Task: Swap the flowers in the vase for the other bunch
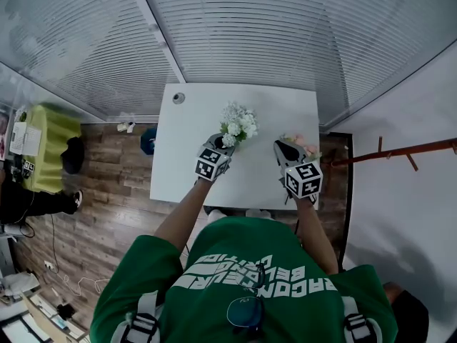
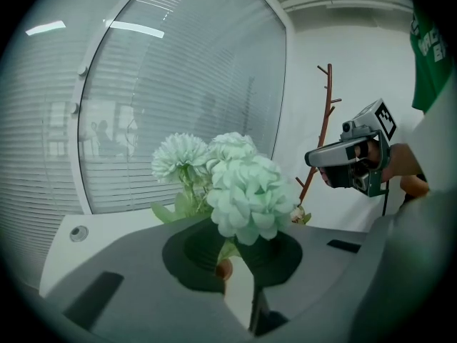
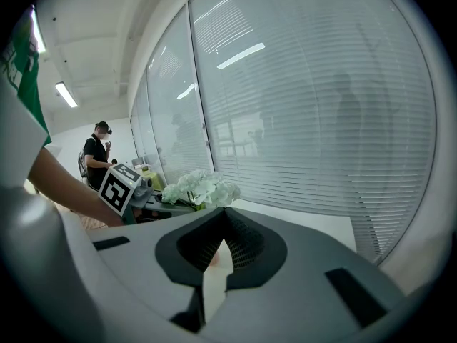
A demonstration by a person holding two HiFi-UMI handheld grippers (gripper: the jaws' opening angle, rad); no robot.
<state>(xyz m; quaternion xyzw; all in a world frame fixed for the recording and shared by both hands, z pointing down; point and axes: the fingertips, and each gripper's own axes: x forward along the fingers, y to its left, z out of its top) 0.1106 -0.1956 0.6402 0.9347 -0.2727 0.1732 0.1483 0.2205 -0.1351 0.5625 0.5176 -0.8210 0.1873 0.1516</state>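
The white rectangular table [image 1: 182, 148] has a smooth, matt top. Over it, the bunch of white flowers [image 2: 246, 191] with green leaves has soft, matt, ruffled petals; whether they are cloth or real cannot be told. The left gripper [image 2: 239, 270] and right gripper [image 3: 214, 256] are smooth matt grey plastic, with dark, finely ribbed inner pads. Beside the table, the brown plank floor [image 1: 114, 163] is grained wood with a slight sheen. Behind the table, the glass wall [image 1: 235, 34] with slatted blinds is glossy. The person's green T-shirt [image 1: 214, 277] is matt cloth.
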